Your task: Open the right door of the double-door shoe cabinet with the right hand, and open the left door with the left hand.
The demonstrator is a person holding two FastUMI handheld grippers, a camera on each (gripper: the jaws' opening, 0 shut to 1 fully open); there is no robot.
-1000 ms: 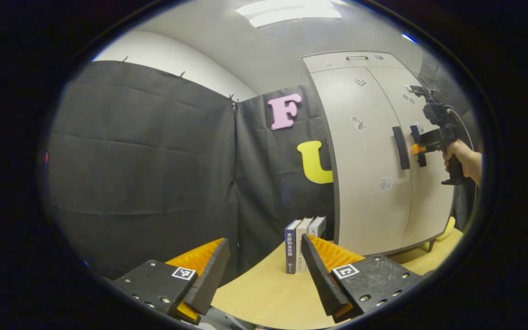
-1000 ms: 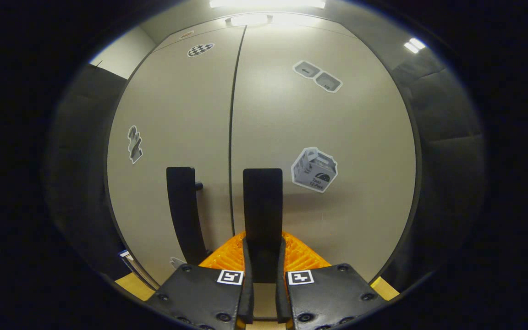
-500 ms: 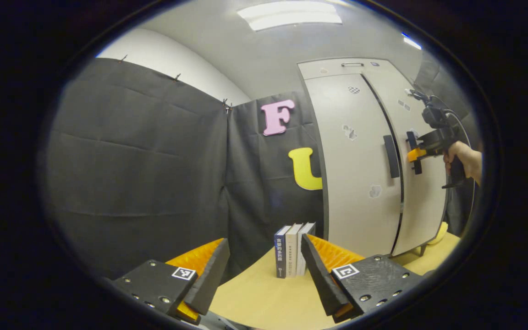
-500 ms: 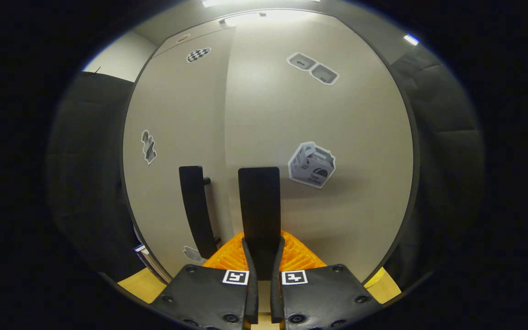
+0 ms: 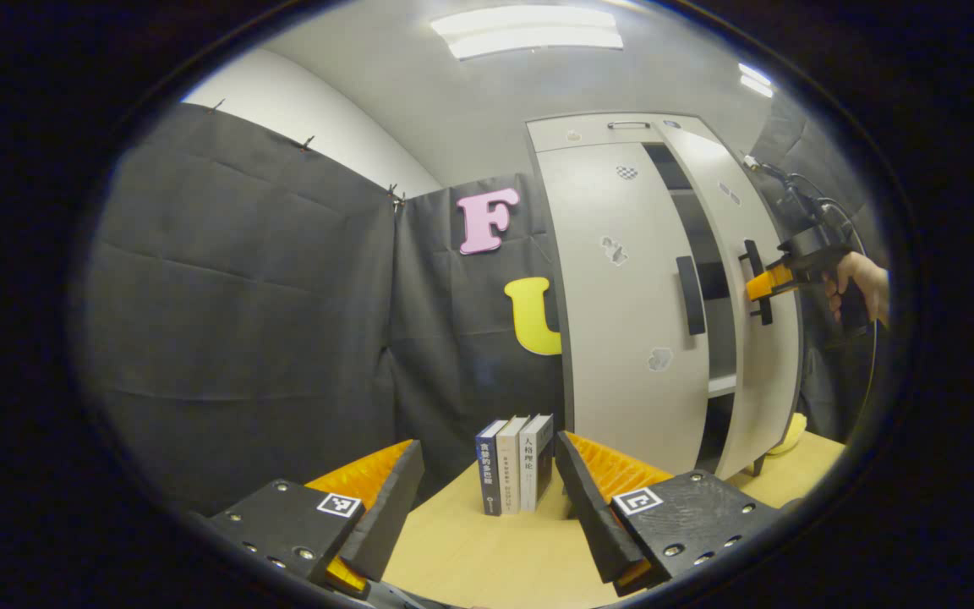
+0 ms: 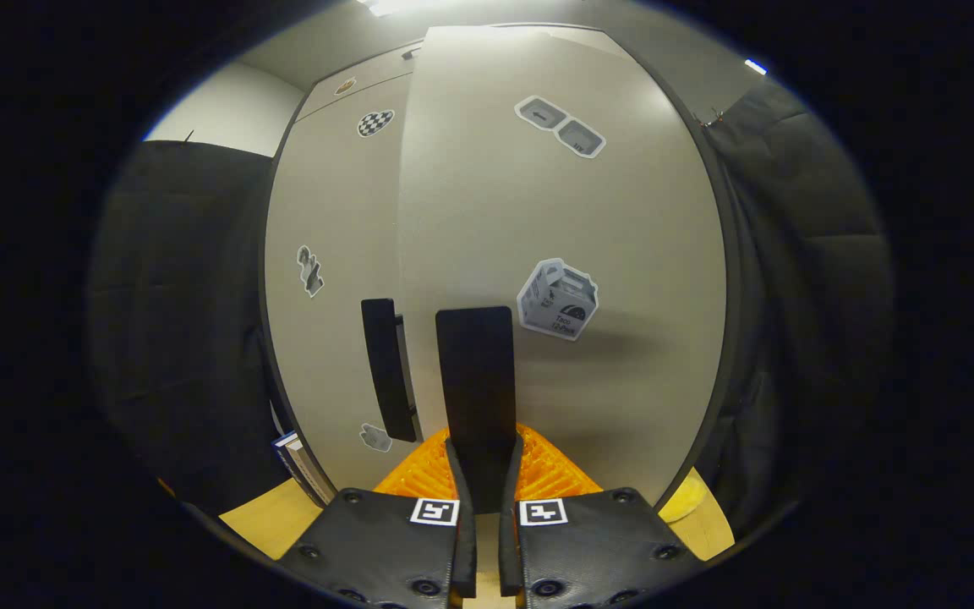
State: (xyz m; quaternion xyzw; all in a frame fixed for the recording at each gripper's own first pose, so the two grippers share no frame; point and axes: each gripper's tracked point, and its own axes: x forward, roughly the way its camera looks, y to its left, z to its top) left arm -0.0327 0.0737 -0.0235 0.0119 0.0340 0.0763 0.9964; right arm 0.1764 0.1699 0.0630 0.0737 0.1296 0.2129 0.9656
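Observation:
The pale shoe cabinet stands at the right of the left gripper view. Its left door [image 5: 631, 304] is closed, with a black vertical handle [image 5: 690, 296]. Its right door [image 5: 762, 355] is swung partly out, and a dark gap with shelves [image 5: 711, 338] shows between the doors. A hand [image 5: 863, 283] holds my right gripper [image 5: 759, 285] on the right door's handle. In the right gripper view my right gripper [image 6: 480, 461] is shut on the right door's black handle [image 6: 476, 372]; the left handle [image 6: 385, 368] is just beside it. My left gripper [image 5: 487, 444] is open, low over the table, well short of the cabinet.
Three upright books [image 5: 514, 463] stand on the wooden table [image 5: 478, 558] between my left gripper and the cabinet. A yellow object [image 6: 686, 507] lies by the cabinet's right foot. Black cloth walls close in the left and back.
The right door has swung from closed to partly open, pulled by my right gripper, which stays shut on its handle. The left gripper has stayed open and nearly still.

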